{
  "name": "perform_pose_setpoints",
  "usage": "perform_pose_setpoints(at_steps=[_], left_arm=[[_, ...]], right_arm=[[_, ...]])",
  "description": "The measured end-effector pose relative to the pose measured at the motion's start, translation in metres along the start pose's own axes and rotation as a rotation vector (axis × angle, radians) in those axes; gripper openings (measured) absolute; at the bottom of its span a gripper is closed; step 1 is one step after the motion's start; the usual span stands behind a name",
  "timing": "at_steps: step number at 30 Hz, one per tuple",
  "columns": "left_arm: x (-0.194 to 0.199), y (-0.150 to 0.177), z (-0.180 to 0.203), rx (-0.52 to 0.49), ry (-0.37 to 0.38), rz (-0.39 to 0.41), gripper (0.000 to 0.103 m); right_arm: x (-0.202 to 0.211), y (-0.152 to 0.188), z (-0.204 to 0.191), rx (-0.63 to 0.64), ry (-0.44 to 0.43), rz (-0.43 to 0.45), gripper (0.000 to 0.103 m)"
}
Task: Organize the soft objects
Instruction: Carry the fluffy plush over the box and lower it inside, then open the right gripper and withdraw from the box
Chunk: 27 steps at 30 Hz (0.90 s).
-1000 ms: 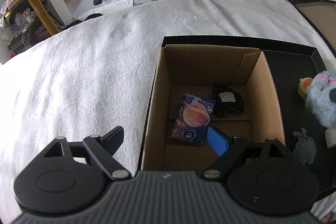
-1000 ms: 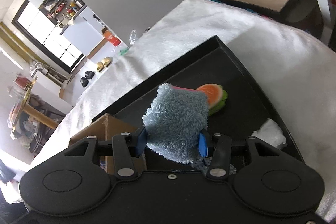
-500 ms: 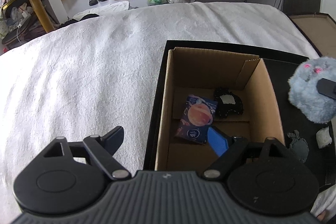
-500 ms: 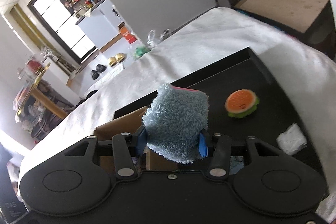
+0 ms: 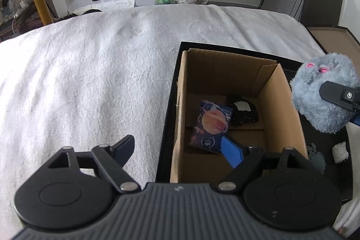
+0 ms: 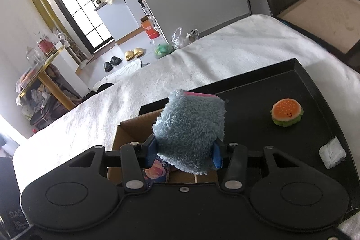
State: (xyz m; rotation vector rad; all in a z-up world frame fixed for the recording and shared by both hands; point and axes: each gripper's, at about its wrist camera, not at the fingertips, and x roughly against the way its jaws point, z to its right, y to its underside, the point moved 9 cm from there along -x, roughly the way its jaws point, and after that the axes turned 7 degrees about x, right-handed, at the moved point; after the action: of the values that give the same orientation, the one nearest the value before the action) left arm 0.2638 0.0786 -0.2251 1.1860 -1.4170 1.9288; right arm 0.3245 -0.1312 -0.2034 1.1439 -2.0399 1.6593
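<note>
A fluffy blue-grey plush toy (image 6: 191,127) with pink eyes hangs in the air, and my right gripper (image 6: 183,153) is shut on it. In the left wrist view the plush toy (image 5: 324,93) hovers just right of the cardboard box (image 5: 225,73), above the black tray (image 5: 225,46). The box holds a planet-print pouch (image 5: 211,125) and a black item with a white patch (image 5: 244,111). My left gripper (image 5: 177,143) hangs over the box's near left corner. Its jaws are closing with nothing held between them.
A small burger plush (image 6: 286,112) and a crumpled white piece (image 6: 332,152) lie on the tray (image 6: 258,87) to the right. A dark grey scrap (image 5: 316,158) lies by the box. White blanket (image 5: 90,82) spreads left of the tray. A brown-lined box (image 6: 326,12) stands far right.
The right gripper has carried the plush toy up off the tray and left, to beside the box's right wall. The left gripper has drawn back slightly from the box.
</note>
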Motion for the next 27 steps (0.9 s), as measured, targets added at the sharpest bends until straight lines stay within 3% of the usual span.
perform_pose_setpoints(at_steps=[10,14,16,17,19,27], left_arm=[[-0.005,0.002,-0.003,0.024,0.076,-0.007,0.069],[-0.01,0.007,-0.008,0.047,0.107,-0.037,0.048],[-0.013,0.01,-0.011,0.061,0.122,-0.059,0.026],[-0.015,0.012,-0.012,0.067,0.129,-0.071,0.013],[-0.019,0.016,-0.015,0.082,0.138,-0.095,0.012],[-0.017,0.01,-0.023,0.099,0.141,-0.087,0.013]], right_arm=[[-0.008,0.0,-0.029,0.07,-0.008,-0.009,0.046],[-0.016,0.009,-0.039,0.089,-0.011,-0.039,0.047],[-0.02,0.013,-0.044,0.114,-0.003,-0.043,0.049],[-0.022,0.015,-0.047,0.132,0.003,-0.05,0.054],[-0.028,0.021,-0.048,0.159,0.025,-0.082,0.062],[-0.019,0.02,-0.045,0.144,0.033,-0.07,0.064]])
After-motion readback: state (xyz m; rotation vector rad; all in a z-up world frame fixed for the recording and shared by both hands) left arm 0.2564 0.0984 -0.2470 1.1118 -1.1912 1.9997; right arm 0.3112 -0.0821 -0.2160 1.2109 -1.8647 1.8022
